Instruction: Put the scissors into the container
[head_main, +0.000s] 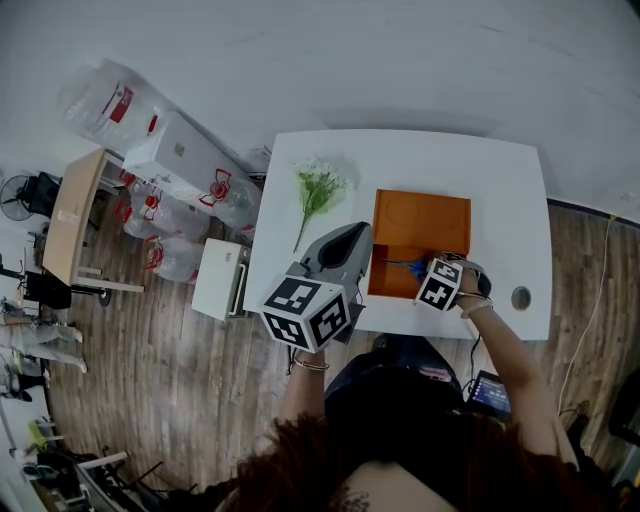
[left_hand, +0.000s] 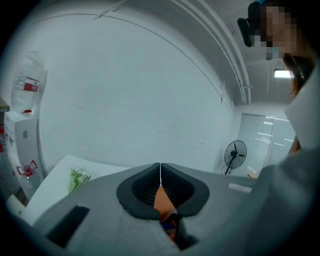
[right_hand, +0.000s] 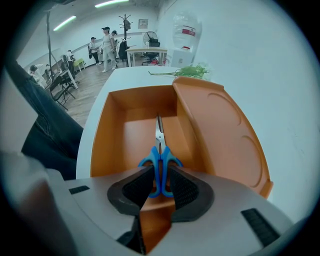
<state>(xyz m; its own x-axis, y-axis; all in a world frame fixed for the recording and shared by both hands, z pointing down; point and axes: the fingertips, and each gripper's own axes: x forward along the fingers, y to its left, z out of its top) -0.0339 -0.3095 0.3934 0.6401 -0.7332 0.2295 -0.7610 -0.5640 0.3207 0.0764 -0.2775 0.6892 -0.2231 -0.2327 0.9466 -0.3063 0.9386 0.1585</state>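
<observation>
Two right gripper (right_hand: 160, 176) jaws are standing slack around the scissors (right_hand: 160, 160), lying in the orange container (right_hand: 107, 130), blades toward 12 o'clock; left gripper (left_hand: 160, 172) is hanging clenched, empty. Releasing step, apparently; next, lifting clear.

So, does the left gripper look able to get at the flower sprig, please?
Probably yes: the flower sprig lies uncovered on the table beyond the left gripper, nothing between; its shut jaws would need opening.
</observation>
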